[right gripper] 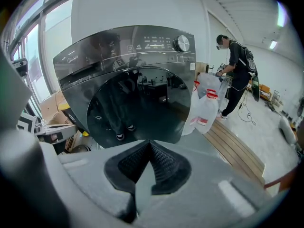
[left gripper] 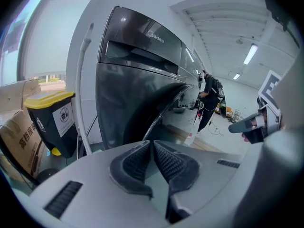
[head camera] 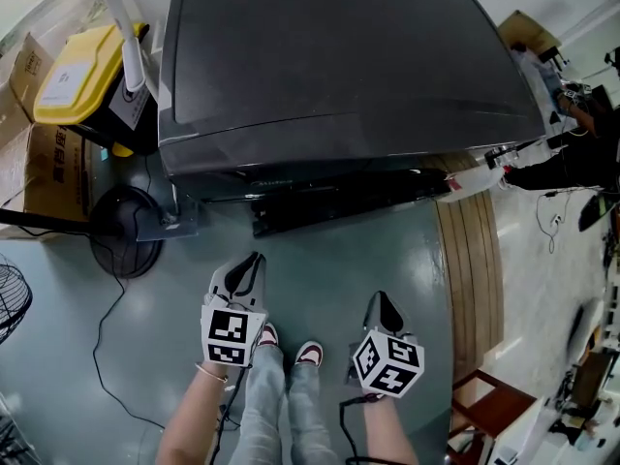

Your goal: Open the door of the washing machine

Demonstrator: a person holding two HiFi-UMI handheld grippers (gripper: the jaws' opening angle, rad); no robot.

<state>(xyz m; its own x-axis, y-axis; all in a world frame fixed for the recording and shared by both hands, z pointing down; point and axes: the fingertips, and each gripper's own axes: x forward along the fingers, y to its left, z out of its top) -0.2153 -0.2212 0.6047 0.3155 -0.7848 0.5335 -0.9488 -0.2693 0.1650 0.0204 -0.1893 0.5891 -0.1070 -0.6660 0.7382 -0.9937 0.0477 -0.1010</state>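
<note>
The head view looks down on the flat, matte dark-grey top of the washing machine (head camera: pixel 339 66), which fills the upper middle of the frame. From there its front is only a thin glossy edge. The right gripper view shows that front in full: a round, shiny black door (right gripper: pixel 137 103) at the centre of the frame, lying shut against the curved panel and mirroring legs and shoes. Above it is a silver dial (right gripper: pixel 181 43).

The left gripper view sees the machine from the side, with the door's bulge in profile. A bin with a yellow lid (left gripper: pixel 50 113) and a cardboard box (left gripper: pixel 19 137) stand at the left of the frame.

Only the right gripper view shows the clear plastic jugs (right gripper: pixel 206 103) right of the door and the slatted wooden boards (right gripper: pixel 237 151) on the floor.

The left gripper (left gripper: pixel 152 144) and right gripper (right gripper: pixel 149 144) sit low in the head view, short of the machine. Each one's ribbed dark rubber jaws are pressed together with nothing between them.
</note>
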